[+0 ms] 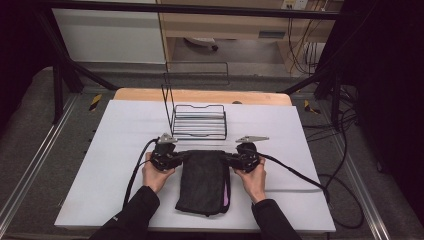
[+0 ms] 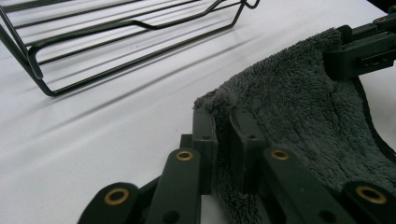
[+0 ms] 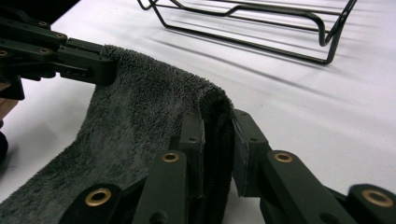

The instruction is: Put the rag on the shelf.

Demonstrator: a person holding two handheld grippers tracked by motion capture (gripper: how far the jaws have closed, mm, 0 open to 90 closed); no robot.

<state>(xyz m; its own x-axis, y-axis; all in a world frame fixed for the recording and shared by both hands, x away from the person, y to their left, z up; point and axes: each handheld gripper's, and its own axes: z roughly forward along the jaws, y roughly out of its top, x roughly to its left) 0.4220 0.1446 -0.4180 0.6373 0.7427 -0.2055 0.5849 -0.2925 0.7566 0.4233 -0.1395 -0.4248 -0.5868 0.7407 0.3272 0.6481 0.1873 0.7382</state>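
The bench [image 1: 125, 150], covered in white, takes up most of the high view, with grey floor [image 1: 30, 130] and dark frame bars around it. Near its far middle stands a black wire rack [image 1: 199, 122], just beyond the work. In front of the rack lies a dark grey towel [image 1: 202, 182], folded into a long strip that runs toward the person; the high view alone shows its whole length and a thin pink edge along its right side. The person's hands grip the left tongs [image 1: 176, 157] and the right tongs [image 1: 231, 159], which meet the towel's two far corners from opposite sides. The left gripper view adds what the high view cannot: the left tongs [image 2: 224, 135] are pinched narrow on a fluffy corner of the towel [image 2: 299, 116], with the other tongs clamped on the far corner at upper right. The right gripper view shows the right tongs [image 3: 217, 135] likewise closed on a thick fold of towel [image 3: 140, 107], the rack [image 3: 261, 28] behind.
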